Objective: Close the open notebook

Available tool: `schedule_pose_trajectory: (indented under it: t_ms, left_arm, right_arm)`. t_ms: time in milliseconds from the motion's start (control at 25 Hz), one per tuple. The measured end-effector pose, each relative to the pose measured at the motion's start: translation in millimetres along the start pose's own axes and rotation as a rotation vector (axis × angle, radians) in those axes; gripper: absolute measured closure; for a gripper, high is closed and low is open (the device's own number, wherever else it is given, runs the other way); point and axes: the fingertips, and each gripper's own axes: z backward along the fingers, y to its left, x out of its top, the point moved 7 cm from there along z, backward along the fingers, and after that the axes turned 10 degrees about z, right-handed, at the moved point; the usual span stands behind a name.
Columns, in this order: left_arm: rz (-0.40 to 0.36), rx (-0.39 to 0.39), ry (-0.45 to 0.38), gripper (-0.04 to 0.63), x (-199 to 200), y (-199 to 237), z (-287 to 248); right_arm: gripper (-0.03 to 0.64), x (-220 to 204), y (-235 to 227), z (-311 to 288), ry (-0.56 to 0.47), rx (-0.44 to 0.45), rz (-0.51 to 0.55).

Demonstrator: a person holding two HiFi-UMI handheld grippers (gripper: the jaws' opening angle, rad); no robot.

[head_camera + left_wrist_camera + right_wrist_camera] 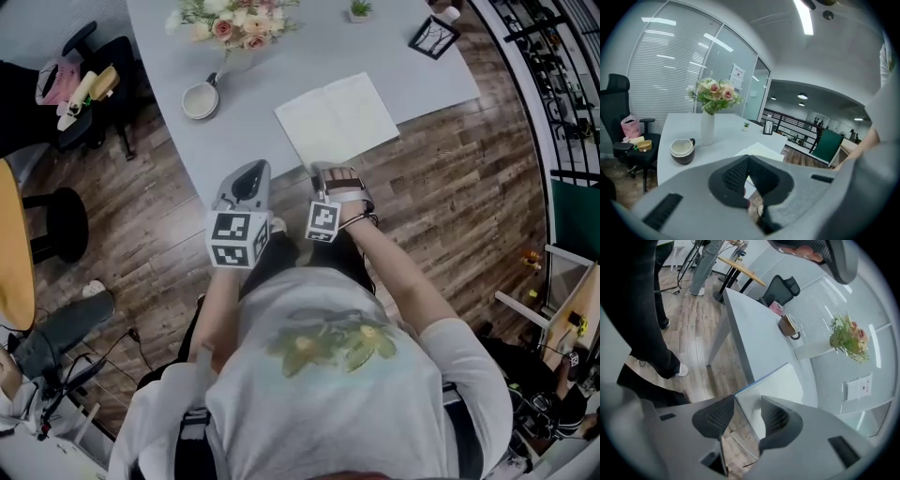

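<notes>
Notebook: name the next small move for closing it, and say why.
Probably ease the right gripper forward and shut it on the near edge of the notebook: its jaws stand apart with that edge showing between them, and the notebook lies flat open.

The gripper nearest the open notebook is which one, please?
The right gripper: its open jaws are at the notebook's near edge; the left gripper sits off to one side.
</notes>
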Motion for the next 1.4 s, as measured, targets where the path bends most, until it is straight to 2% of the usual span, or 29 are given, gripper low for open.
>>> schedule_pose_trajectory:
  t_ms: [520,800,1400]
  left_arm:
    - [-0.001,-0.005,0.017,0.592,-2,-8,-8]
    - [0.001,-0.002,0.02,0.592,-2,-11,-9]
    - [-0.004,0.011,0.02,0.594,4,-22,-17]
  right_arm:
    - [0.505,-4,-7,12,-0.051,0.018,-0.132]
    - [0.552,-8,-14,25,-0.094,0.016,-0.251]
    - [0.572,-26,-39,48,-0.176,0.047,-0.434]
